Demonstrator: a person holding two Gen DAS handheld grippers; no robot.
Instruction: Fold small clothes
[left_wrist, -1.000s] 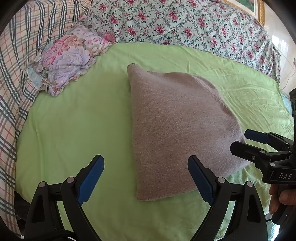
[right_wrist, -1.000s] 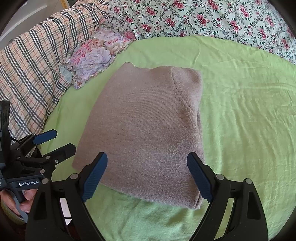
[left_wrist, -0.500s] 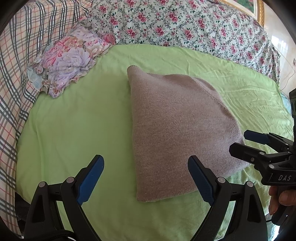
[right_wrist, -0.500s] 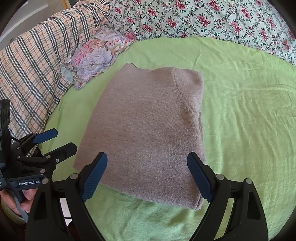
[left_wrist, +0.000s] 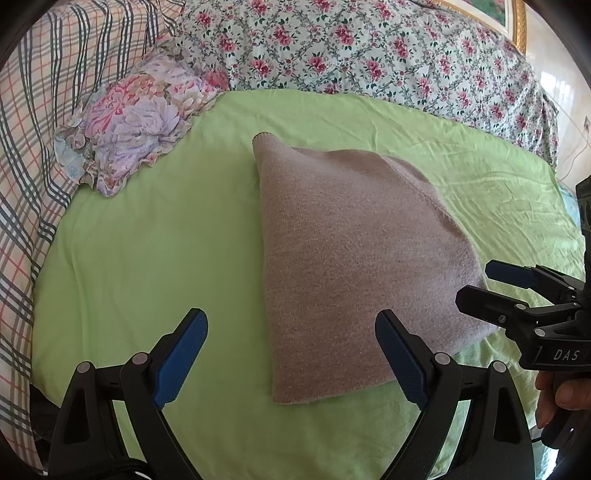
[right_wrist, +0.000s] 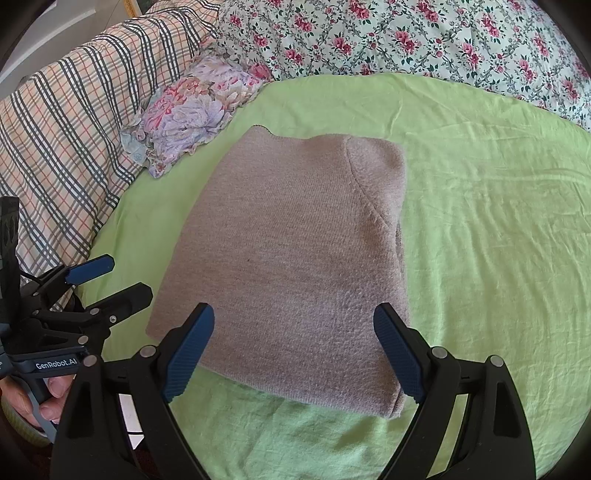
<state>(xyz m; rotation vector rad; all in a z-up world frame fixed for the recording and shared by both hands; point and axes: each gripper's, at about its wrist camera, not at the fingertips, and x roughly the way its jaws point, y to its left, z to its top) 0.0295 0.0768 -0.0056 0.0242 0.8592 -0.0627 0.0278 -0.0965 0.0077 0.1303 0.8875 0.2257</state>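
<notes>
A folded taupe knit garment (left_wrist: 354, 258) lies flat on the green sheet (left_wrist: 155, 258); it also shows in the right wrist view (right_wrist: 295, 266). My left gripper (left_wrist: 291, 354) is open and empty, held above the sheet near the garment's near left corner; it also shows at the left of the right wrist view (right_wrist: 110, 277). My right gripper (right_wrist: 293, 350) is open and empty above the garment's near edge; it also shows at the right of the left wrist view (left_wrist: 480, 280), beside the garment's right side.
A crumpled floral garment (left_wrist: 136, 125) lies at the far left edge of the sheet (right_wrist: 192, 107). A plaid quilt (right_wrist: 62, 129) lies to the left and a rose-print quilt (left_wrist: 369, 48) along the back. Bare green sheet (right_wrist: 498, 240) spreads right of the garment.
Both grippers have drifted very slightly; the views shift a little. The garment has not moved and both grippers stay open.
</notes>
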